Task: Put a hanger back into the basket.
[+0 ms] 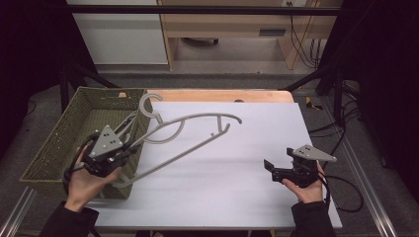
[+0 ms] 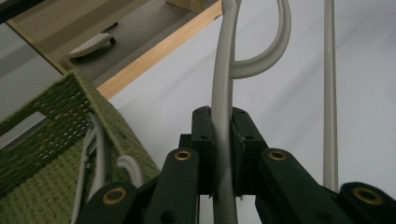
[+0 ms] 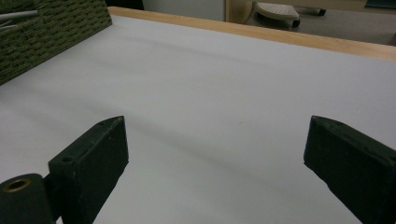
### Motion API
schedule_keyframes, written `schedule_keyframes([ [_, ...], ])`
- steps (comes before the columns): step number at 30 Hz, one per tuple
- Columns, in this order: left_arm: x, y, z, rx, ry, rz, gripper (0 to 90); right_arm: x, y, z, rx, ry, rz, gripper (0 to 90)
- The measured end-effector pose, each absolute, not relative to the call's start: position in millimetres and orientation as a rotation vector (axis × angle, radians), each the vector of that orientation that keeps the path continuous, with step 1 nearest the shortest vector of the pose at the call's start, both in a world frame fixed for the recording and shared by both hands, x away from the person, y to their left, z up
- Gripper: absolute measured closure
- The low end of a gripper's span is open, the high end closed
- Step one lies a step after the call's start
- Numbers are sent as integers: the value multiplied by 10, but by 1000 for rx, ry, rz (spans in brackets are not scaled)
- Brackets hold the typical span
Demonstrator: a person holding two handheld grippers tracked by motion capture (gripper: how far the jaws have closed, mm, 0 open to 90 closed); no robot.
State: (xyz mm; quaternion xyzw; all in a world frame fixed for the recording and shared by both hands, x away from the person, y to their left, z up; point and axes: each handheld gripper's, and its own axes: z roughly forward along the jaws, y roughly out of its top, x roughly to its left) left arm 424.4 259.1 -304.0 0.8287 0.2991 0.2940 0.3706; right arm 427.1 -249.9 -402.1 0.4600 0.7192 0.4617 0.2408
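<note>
Hanger (image 1: 190, 136), grey and plastic, is what I have in my left gripper (image 1: 114, 152): in the left gripper view its two black jaws are pressed tight on one curved arm of the hanger (image 2: 222, 116), with the pads flat against the plastic on both sides. From that grip the hanger runs away from the gripper, up and out over the white table surface (image 1: 237, 173), with its hook (image 1: 148, 106) near the far corner of the basket and its straight lower bar (image 2: 329, 93) passing just to one side of the jaws. In the high view the hanger looks lifted at the gripper end and tilted; whether its far tip touches the table I cannot tell.

Just beside my left gripper, on its outer side, sits the green woven basket (image 1: 59, 143), and in the left gripper view I can see more grey hangers (image 2: 95, 158) lying inside it, close under the jaws.

My right gripper (image 1: 272, 168) is well apart from the hanger, at the other side of the table, held low above the white surface. Its jaws stand wide apart, with nothing between them but bare table (image 3: 215, 121). Ahead of it, far off to one side, I see a corner of the basket (image 3: 51, 32), and beyond the sheet the wooden table edge (image 3: 261, 32).
</note>
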Motion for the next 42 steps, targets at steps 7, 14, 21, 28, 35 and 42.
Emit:
schedule_keyframes([
  [7, 4363, 2868, -2868, 2105, 821, 839, 815, 4274, -2520, -4033, 1269, 1957, 1256, 63],
  [14, 4454, 3213, -2754, 2029, 894, 915, 815, 4274, -2529, -4037, 1272, 1955, 1251, 61],
  [21, 4555, 3595, -2766, 2000, 981, 990, 816, 4279, -2532, -4043, 1278, 1955, 1252, 60],
  [28, 4623, 3857, -2891, 2021, 1039, 1028, 815, 4290, -2535, -4060, 1276, 1962, 1238, 61],
  [35, 4641, 4098, -3034, 2017, 1095, 1049, 816, 4295, -2540, -4070, 1288, 1958, 1242, 61],
  [42, 4616, 4328, -3137, 2022, 1143, 1063, 816, 4298, -2541, -4076, 1289, 1962, 1234, 61],
])
